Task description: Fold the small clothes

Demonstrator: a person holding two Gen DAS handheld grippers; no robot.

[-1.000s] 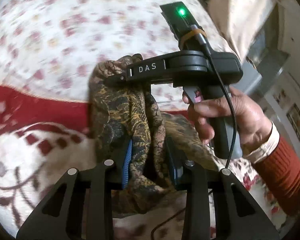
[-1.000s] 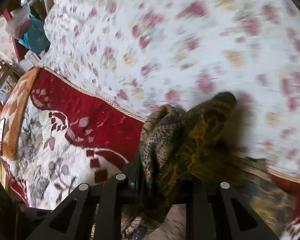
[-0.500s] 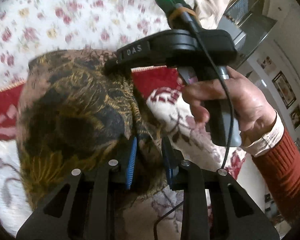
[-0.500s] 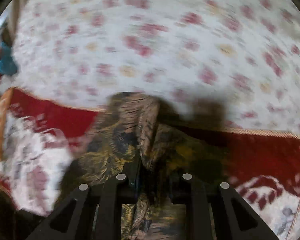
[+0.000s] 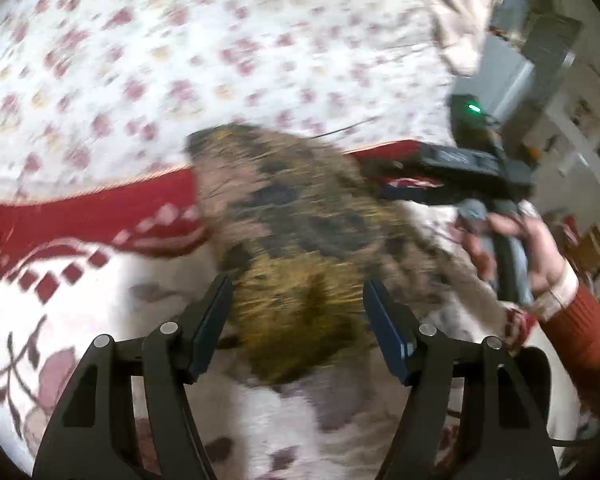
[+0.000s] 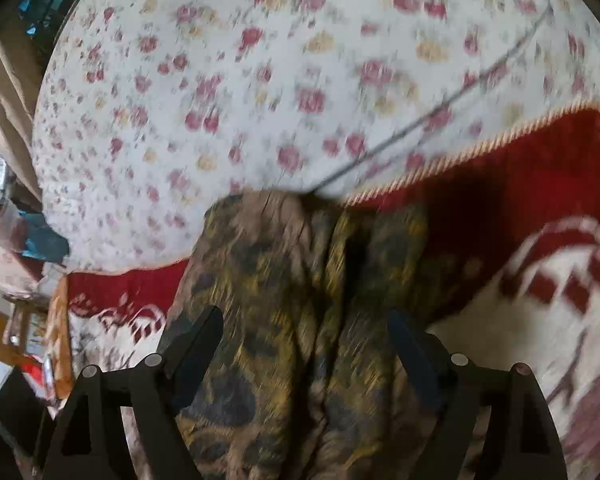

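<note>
A small brown garment with a gold and black print (image 5: 300, 216) lies spread on the red and cream blanket (image 5: 60, 216). My left gripper (image 5: 298, 300) hovers over its near end, jaws opening wide, the blue pads clear of the cloth. In the right wrist view the same garment (image 6: 292, 300) lies bunched in lengthwise folds under my right gripper (image 6: 306, 332), whose jaws are also opening and press on nothing. The right gripper (image 5: 404, 190) shows in the left wrist view too, at the garment's right edge, held by a hand (image 5: 532, 248) in a rust sleeve.
A white sheet with pink flowers (image 6: 260, 80) covers the bed beyond the blanket's corded edge. A thin dark cable (image 6: 440, 108) crosses the sheet. Clutter and blue bags (image 6: 40, 240) sit off the bed's left side; beige cloth (image 5: 452, 12) and furniture stand at the far right.
Both grippers went from shut on the bunched garment to open, and the garment now lies loose on the blanket. The right gripper swung out to the garment's right edge.
</note>
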